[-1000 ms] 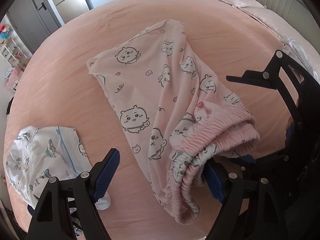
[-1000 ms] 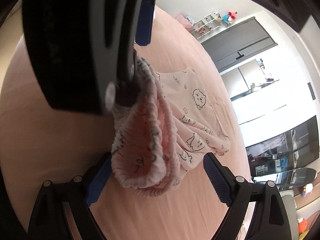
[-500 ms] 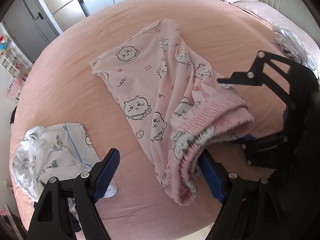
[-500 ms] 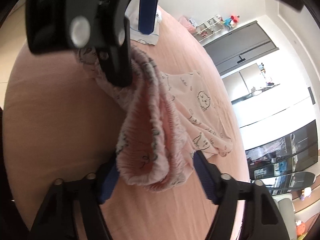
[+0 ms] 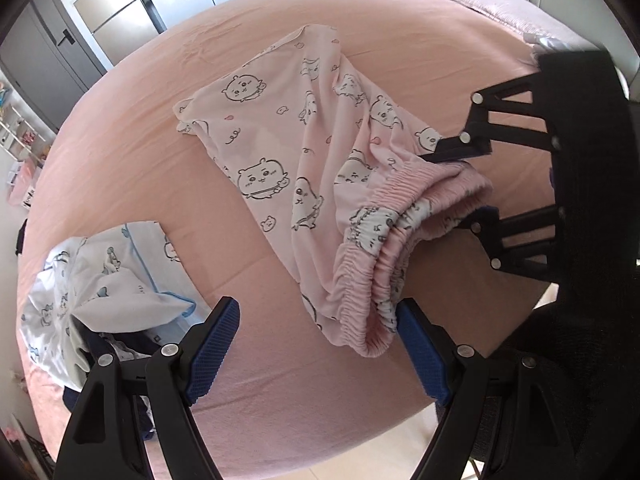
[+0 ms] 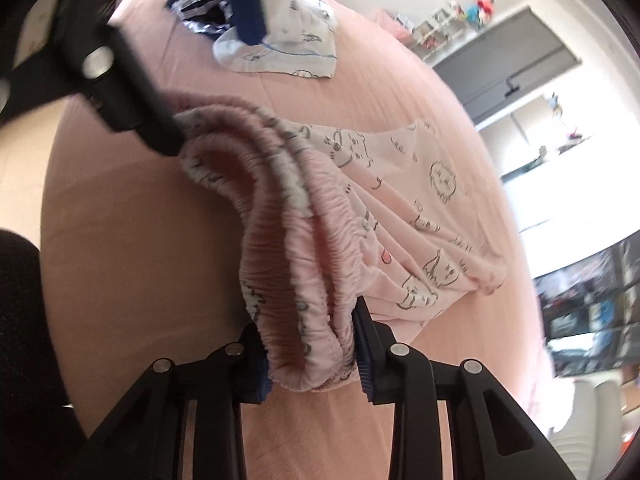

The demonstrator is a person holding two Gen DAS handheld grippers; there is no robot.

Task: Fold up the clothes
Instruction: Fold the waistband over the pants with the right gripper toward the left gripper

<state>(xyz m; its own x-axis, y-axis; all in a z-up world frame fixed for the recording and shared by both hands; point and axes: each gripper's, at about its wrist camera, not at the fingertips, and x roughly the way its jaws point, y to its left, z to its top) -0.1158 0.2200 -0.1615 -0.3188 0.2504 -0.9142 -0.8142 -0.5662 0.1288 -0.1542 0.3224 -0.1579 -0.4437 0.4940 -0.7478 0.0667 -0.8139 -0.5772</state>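
Observation:
Pink pyjama pants point(image 5: 304, 152) with a cartoon print lie spread on the pink bed point(image 5: 120, 168), legs pointing away. Their gathered waistband point(image 5: 384, 256) is lifted off the sheet at the near edge. My right gripper point(image 6: 312, 364) is closing its jaws, and the bunched waistband point(image 6: 304, 280) fills the gap, pressed by both blue pads. In the left wrist view it point(image 5: 460, 184) comes in from the right. My left gripper point(image 5: 316, 344) stands open; only its right finger point(image 5: 420, 352) touches the waistband's hanging end, and nothing lies between its pads.
A white and blue printed garment point(image 5: 108, 280) lies crumpled at the near left of the bed, over a dark navy piece point(image 6: 200, 4). The bed's edge and pale floor point(image 5: 400, 452) are close below. Pillows point(image 5: 500, 4) lie far right; grey cupboards point(image 5: 48, 52) stand behind.
The right gripper's jaws have come together around the waistband bunch. The left gripper has drawn back along the bed's edge, so the waistband now stretches between the two grippers.

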